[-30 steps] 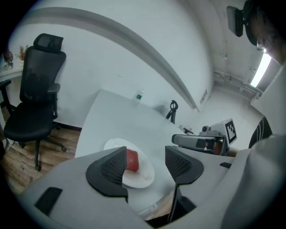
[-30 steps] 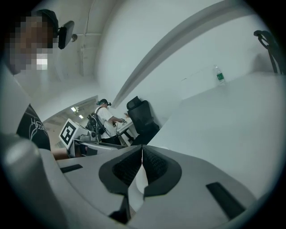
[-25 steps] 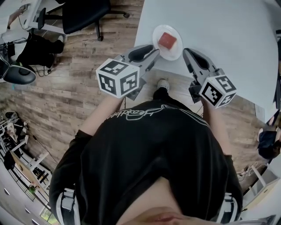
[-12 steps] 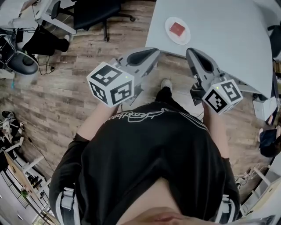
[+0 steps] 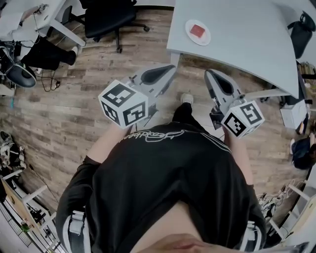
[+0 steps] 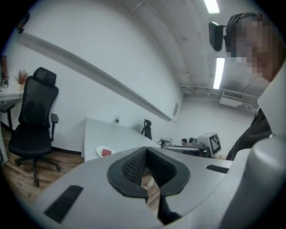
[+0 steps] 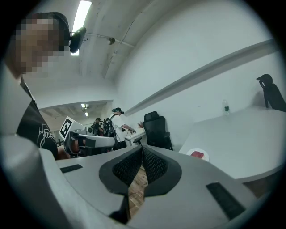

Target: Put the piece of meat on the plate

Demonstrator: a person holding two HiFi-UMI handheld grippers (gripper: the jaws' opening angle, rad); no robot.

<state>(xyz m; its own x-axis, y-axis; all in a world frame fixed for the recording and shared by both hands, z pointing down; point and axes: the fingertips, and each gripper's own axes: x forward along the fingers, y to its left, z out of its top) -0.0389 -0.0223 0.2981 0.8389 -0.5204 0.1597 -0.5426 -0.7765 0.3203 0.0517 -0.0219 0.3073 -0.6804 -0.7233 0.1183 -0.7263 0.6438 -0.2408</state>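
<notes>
The red piece of meat [image 5: 197, 30] lies on the white round plate [image 5: 205, 37] near the corner of the grey table [image 5: 247, 34]. Both grippers hang over the wooden floor, well short of the table. My left gripper [image 5: 172, 67] is shut with nothing in it, and my right gripper [image 5: 208, 73] is likewise shut and empty. In the left gripper view the plate [image 6: 99, 151] with the meat [image 6: 106, 152] shows far off beyond the closed jaw tips. The right gripper view also has the plate [image 7: 202, 157] and the meat [image 7: 197, 154] in the distance.
A black office chair [image 5: 106, 15] stands left of the table, with another desk [image 5: 29, 15] and cables further left. A dark bag [image 5: 301, 24] sits at the table's far right. My shoe [image 5: 186, 99] is on the floor between the grippers. People stand in the background [image 7: 114, 123].
Both grippers and the person have drawn back from the table. The plate with the meat, close to the jaw tips before, now lies far ahead.
</notes>
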